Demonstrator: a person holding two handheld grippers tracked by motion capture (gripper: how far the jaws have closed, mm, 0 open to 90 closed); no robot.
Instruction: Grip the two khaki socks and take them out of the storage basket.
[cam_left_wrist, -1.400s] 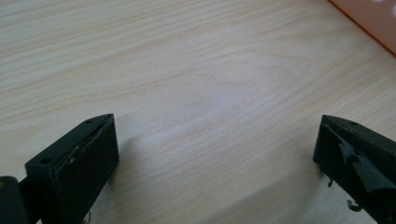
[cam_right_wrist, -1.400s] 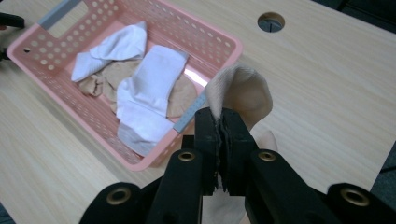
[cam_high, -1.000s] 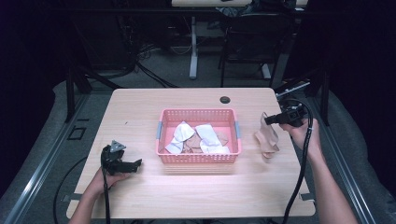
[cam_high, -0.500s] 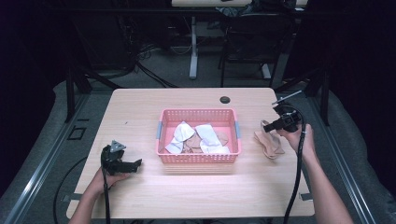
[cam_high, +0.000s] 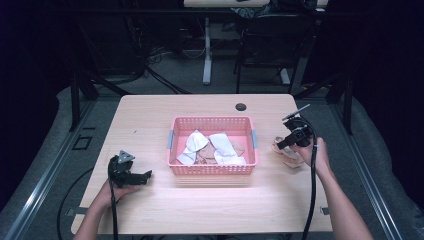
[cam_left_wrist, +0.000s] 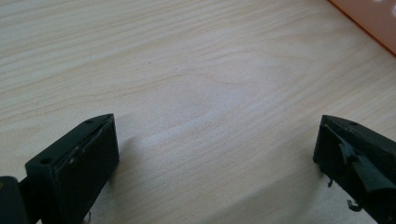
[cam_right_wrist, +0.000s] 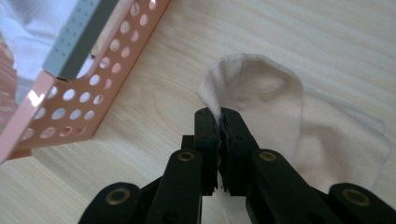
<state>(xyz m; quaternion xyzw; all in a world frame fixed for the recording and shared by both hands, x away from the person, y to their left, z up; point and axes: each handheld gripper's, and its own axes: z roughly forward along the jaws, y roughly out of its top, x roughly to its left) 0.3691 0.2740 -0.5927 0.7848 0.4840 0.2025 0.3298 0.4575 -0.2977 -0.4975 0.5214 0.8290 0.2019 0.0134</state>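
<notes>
A pink perforated basket stands mid-table and holds white and beige socks. To its right a beige sock lies on the wood. My right gripper is shut on that sock's edge; in the right gripper view the jaws pinch the cream sock just beside the basket's corner. My left gripper rests low on the table at the front left, open, with bare wood between its jaws.
A small black round cap sits near the table's far edge. The basket's orange edge shows at the top right of the left gripper view. Table legs, chairs and cables stand on the dark floor behind the table.
My right gripper has come down with the beige sock, which hung in the air before and now lies on the table beside the basket. The left gripper has stayed put.
</notes>
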